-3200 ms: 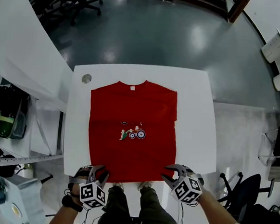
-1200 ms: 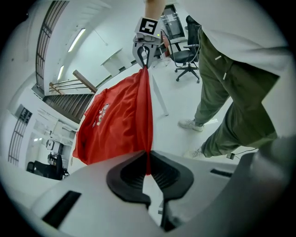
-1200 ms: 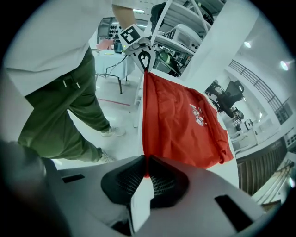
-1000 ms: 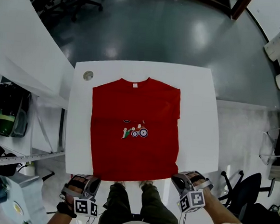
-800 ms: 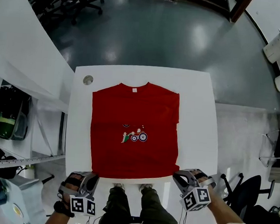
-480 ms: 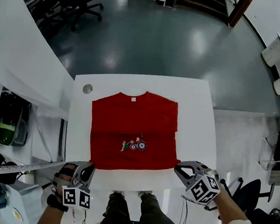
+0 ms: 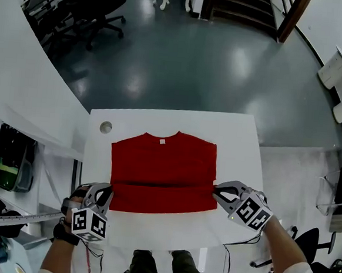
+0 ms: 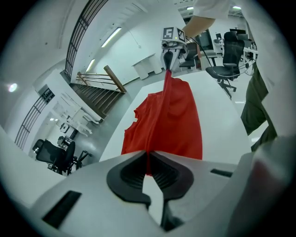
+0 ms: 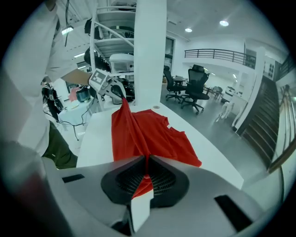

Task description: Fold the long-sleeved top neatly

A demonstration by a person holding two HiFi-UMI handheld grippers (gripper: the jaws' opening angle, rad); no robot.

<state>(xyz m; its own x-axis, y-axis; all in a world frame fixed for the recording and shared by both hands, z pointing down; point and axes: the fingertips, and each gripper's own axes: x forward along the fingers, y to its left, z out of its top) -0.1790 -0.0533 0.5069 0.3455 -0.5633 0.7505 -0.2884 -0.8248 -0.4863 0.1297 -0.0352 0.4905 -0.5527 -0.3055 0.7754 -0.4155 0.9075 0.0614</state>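
Looking down from above, I see the red top [image 7: 163, 162] spread on the white bench [image 7: 241, 144], with its near edge lifted up. My left gripper [image 7: 109, 192] and right gripper [image 7: 216, 191] are at the two ends of that edge. Only the gripper views show the pinch. Each gripper is squeezed shut on red cloth, which stretches tight across to the other gripper.

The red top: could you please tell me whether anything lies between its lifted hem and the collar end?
Nothing visible does. The left tongs and right tongs hold the hem; the top lies bare up to its collar, and the round disc sits beside it.
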